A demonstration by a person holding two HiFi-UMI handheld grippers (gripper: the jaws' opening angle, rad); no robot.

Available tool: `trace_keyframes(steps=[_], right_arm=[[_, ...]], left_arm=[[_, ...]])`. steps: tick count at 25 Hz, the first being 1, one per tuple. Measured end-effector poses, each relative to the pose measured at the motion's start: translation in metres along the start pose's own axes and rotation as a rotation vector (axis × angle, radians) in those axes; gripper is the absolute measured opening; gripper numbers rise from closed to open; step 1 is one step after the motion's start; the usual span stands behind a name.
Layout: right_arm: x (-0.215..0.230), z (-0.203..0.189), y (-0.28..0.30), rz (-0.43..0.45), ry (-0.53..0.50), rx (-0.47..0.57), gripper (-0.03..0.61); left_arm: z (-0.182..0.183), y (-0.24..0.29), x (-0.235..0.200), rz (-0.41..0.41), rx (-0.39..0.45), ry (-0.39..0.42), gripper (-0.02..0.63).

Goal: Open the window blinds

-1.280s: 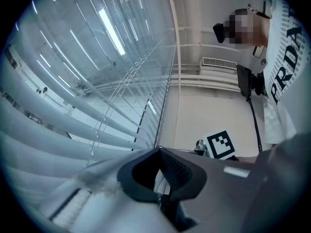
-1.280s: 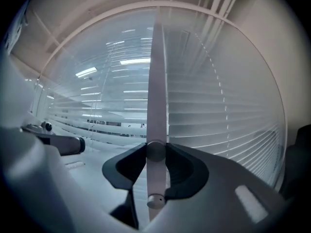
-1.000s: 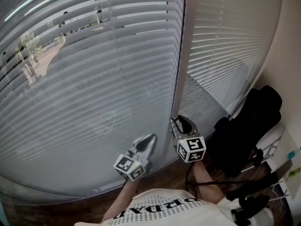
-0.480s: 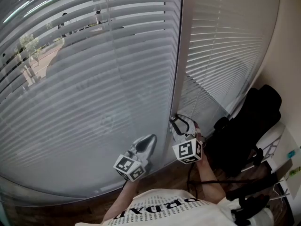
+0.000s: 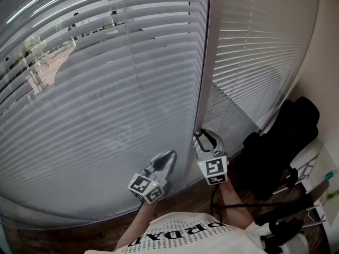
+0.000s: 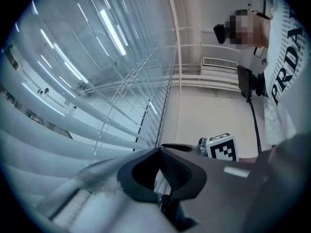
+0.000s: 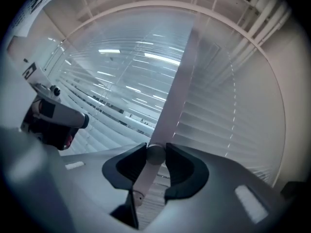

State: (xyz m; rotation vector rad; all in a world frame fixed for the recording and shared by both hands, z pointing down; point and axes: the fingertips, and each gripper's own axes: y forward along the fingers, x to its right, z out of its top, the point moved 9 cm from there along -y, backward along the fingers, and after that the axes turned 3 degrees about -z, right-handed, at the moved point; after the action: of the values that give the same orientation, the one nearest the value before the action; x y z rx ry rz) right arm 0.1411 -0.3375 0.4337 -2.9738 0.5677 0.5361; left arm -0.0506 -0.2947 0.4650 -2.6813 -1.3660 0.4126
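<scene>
Gripping item: right tool (image 7: pixel 155 154), jaws just closing onto the slim pale plastic tilt wand (image 7: pixel 145 177), which hangs before the window post beside the white horizontal-slat window blinds (image 5: pixel 106 99). Left tool (image 6: pixel 159 154): jaws together, empty, near the slats. Handling, judged: wand light, stiff, smooth, likely slippery when twisted; hold low on the shaft. Slats thin, easily bent.

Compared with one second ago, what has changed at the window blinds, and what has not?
The right gripper rolled on the spot, turning its marker cube; its jaws have just been closing, and now pinch the blind wand between them. The left gripper and the blinds look as before.
</scene>
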Motion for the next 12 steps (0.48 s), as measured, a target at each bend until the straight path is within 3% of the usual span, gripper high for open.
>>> trace_keyframes(steps=[12], right_arm=[[0.0094,-0.0076,0.0006,0.008,0.432,0.016,0.133]], left_arm=[[-0.0019,0.0007,0.0012,-0.006,-0.004,-0.009,-0.002]])
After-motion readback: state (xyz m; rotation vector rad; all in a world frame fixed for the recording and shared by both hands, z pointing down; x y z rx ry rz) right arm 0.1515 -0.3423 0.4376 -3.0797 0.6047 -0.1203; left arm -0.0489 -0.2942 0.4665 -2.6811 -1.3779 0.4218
